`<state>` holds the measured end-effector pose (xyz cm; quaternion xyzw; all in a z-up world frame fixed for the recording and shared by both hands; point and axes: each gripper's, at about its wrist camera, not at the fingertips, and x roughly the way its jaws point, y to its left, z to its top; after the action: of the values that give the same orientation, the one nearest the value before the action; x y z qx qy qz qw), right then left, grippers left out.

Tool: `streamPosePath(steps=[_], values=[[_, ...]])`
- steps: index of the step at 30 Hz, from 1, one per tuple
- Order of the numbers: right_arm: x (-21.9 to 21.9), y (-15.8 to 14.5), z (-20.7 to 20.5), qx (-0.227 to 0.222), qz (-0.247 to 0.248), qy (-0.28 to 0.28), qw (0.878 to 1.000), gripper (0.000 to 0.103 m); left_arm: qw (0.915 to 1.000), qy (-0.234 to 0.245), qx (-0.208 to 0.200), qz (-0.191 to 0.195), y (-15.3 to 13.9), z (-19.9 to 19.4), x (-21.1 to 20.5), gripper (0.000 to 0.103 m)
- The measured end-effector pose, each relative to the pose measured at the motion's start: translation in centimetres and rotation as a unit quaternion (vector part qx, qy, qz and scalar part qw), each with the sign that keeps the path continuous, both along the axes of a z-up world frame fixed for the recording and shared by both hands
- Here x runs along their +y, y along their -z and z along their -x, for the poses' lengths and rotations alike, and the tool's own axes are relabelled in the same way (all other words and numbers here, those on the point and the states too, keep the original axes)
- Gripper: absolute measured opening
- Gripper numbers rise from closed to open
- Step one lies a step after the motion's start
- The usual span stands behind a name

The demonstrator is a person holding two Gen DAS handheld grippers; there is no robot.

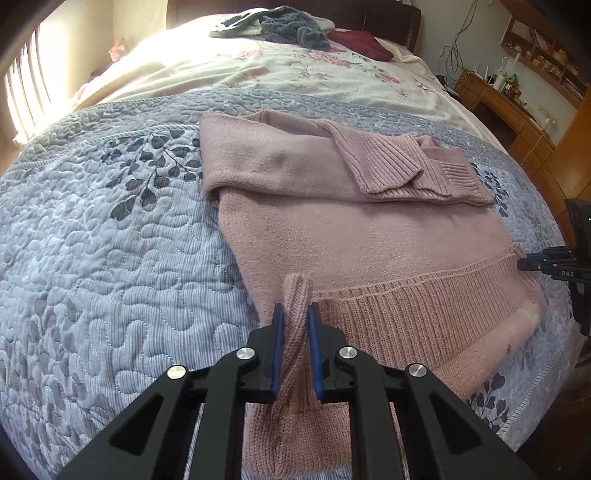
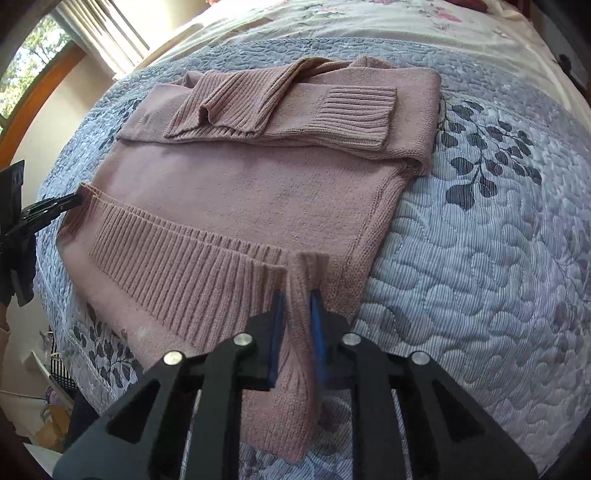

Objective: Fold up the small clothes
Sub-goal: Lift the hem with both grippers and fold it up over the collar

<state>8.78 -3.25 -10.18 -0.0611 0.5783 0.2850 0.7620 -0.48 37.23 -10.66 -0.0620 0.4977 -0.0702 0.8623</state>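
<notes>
We see a dusty-pink knit sweater (image 1: 332, 221) spread on a blue-grey quilted bedspread (image 1: 110, 258) printed with dark leaf sprays, its sleeves folded across the chest so the ribbed cuffs (image 2: 354, 110) lie on top. Our left gripper (image 1: 295, 314) is clenched on a pinched-up ridge of the ribbed hem at the near corner, the knit rising between its blue-padded fingers (image 1: 277, 332). Our right gripper (image 2: 297, 299) likewise pinches a fold of the hem at the opposite near corner, its pads pressed into the fabric. In the left wrist view the right gripper shows at the frame's edge beside the hem, with the white letters "DAS" (image 1: 567, 274) readable on its black body; the rest of the marking is cut off. Beyond the quilt lies a cream floral sheet (image 1: 314, 70), with a heap of grey-blue and dark-green clothes (image 1: 273, 22) and a maroon garment (image 1: 360, 42) near the headboard. A wooden desk (image 1: 506, 107) with cluttered shelves stands by the far wall.
</notes>
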Motion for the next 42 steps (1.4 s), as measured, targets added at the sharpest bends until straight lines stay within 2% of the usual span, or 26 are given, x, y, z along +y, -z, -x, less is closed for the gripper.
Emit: streamPosePath(steps=[3, 5, 7, 10, 12, 13, 14, 20, 24, 29, 33, 38, 42], values=[[-0.2, -0.1, 0.1, 0.002, -0.003, -0.005, 1.0, 0.009, 0.9999, 0.01, 0.01, -0.009, 0.7, -0.3, -0.5, 0.013], [-0.3, 0.1, -0.2, 0.007, 0.004, 0.001, 1.0, 0.014, 0.9996, 0.006, 0.025, -0.01, 1.6, -0.9, -0.4, 0.014], [-0.3, 0.5, -0.5, 0.014, 0.0, 0.006, 1.0, 0.017, 0.9992, -0.005, 0.039, -0.009, 2.6, -1.7, 0.0, 0.023], [0.1, 1.0, -0.7, 0.027, -0.006, 0.009, 1.0, 0.018, 0.9987, -0.012, 0.048, 0.008, 3.5, -2.3, 0.4, 0.025], [0.0, 1.1, -0.7, 0.022, 0.004, 0.01, 1.0, 0.009, 0.9985, -0.015, 0.05, 0.015, 3.6, -2.4, 0.4, 0.024], [-0.1, 0.9, -0.7, 0.019, 0.004, 0.011, 1.0, 0.008, 0.9985, -0.019, 0.048, 0.018, 3.5, -2.3, 0.5, 0.015], [-0.3, 0.6, -0.6, 0.018, -0.003, 0.015, 1.0, 0.008, 0.9985, -0.023, 0.044, 0.024, 3.2, -2.1, 0.6, 0.01], [-3.2, -3.2, 0.5, -0.007, -0.073, 0.033, 0.997, 0.007, 0.998, -0.024, -0.029, 0.05, -1.2, 0.2, 0.9, 0.009], [-4.6, -6.1, -0.5, -0.021, -0.122, 0.05, 0.991, 0.007, 0.9943, -0.032, -0.077, 0.066, -4.8, -0.2, 1.4, 0.009], [-4.6, -9.1, -4.8, -0.053, -0.138, 0.071, 0.986, 0.007, 0.9884, -0.054, -0.122, 0.073, -8.3, -4.5, 2.3, 0.009], [-3.8, -10.1, -10.0, -0.067, -0.136, 0.094, 0.984, 0.007, 0.9859, -0.066, -0.141, 0.061, -9.3, -9.1, 2.6, 0.009], [-2.0, -9.8, -16.1, -0.078, -0.114, 0.112, 0.984, 0.007, 0.9845, -0.084, -0.149, 0.038, -8.9, -15.4, 3.0, 0.009], [-0.7, -7.5, -19.8, -0.07, -0.082, 0.127, 0.986, 0.007, 0.9861, -0.095, -0.132, 0.031, -6.7, -19.5, 3.2, 0.009]])
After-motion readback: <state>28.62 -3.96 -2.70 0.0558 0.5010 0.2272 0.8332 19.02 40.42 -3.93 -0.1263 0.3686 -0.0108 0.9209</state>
